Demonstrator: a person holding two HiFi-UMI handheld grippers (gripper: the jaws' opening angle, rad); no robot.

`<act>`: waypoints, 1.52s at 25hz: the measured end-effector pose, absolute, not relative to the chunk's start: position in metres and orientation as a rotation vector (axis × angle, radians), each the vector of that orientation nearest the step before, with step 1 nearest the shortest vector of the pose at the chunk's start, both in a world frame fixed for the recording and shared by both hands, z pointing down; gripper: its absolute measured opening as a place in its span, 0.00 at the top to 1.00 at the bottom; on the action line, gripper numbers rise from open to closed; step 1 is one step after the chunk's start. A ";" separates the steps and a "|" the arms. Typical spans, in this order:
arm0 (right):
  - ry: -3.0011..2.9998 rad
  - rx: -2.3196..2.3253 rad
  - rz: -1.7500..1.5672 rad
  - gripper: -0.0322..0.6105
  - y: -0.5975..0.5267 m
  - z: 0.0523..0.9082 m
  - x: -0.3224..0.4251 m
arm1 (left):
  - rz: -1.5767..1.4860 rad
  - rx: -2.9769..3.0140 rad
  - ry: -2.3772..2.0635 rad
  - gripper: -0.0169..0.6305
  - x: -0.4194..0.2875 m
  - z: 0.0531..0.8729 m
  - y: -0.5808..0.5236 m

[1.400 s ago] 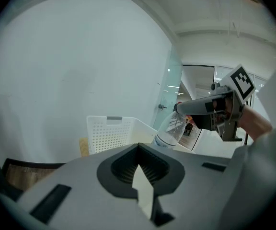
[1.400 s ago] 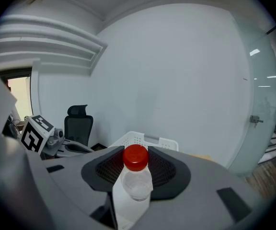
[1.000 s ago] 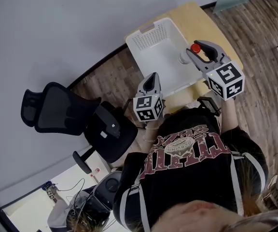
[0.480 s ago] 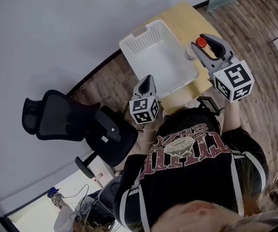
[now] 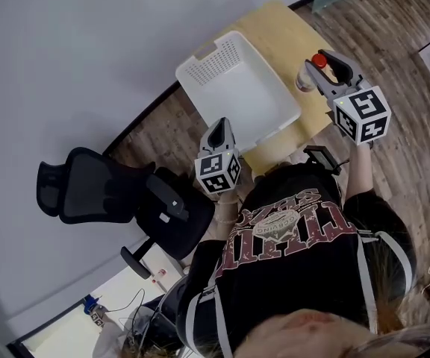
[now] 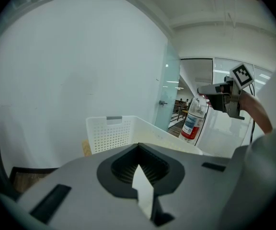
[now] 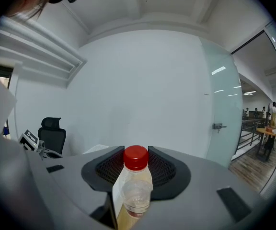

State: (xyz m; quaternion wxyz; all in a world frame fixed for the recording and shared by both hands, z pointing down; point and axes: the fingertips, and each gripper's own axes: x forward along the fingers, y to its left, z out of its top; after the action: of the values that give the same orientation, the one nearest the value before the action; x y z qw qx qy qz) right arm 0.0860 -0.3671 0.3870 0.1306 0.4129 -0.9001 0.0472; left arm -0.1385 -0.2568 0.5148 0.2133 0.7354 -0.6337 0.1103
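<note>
A clear red-capped bottle is clamped between the ribbed jaws of the right gripper, now moved off the perforated basket; those of the left gripper are closed together.

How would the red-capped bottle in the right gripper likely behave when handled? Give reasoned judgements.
The bottle, held in the right gripper, looks like thin clear plastic, seemingly empty near its top: probably light and slightly squashy. Tall and narrow, it would likely tip if nudged while upright. Its round body would probably roll if laid down.
</note>
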 end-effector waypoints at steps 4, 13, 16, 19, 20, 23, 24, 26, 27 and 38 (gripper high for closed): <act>-2.575 1.201 0.186 0.69 -0.376 0.413 0.094 | 0.316 2.035 -1.769 0.90 -0.138 0.515 -0.258; -2.555 1.163 0.253 0.69 -0.382 0.454 0.095 | 0.360 2.035 -1.784 0.90 -0.137 0.517 -0.258; -2.542 1.155 0.262 0.69 -0.385 0.467 0.092 | 0.363 2.032 -1.784 0.90 -0.138 0.517 -0.259; -2.524 1.147 0.274 0.69 -0.386 0.483 0.092 | 0.357 2.030 -1.783 0.90 -0.137 0.517 -0.258; -2.516 1.143 0.277 0.69 -0.386 0.489 0.092 | 0.356 2.030 -1.783 0.90 -0.137 0.517 -0.258; -2.495 1.126 0.278 0.69 -0.387 0.503 0.090 | 0.364 2.031 -1.783 0.90 -0.136 0.517 -0.258; -2.491 1.121 0.279 0.69 -0.388 0.508 0.089 | 0.367 2.031 -1.784 0.90 -0.136 0.517 -0.258; -2.482 1.110 0.287 0.69 -0.390 0.517 0.086 | 0.370 2.029 -1.785 0.90 -0.136 0.517 -0.259; -2.478 1.105 0.292 0.69 -0.389 0.523 0.086 | 0.370 2.028 -1.785 0.90 -0.137 0.517 -0.258; -2.447 1.079 0.346 0.69 -0.389 0.568 0.082 | 0.375 2.032 -1.784 0.90 -0.134 0.516 -0.257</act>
State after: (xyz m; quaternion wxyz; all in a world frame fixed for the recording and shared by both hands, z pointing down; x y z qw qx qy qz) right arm 0.0822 -0.3895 0.5685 0.2208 0.3904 -0.8850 0.1252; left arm -0.1342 -0.2572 0.5160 0.2041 0.7287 -0.6398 0.1345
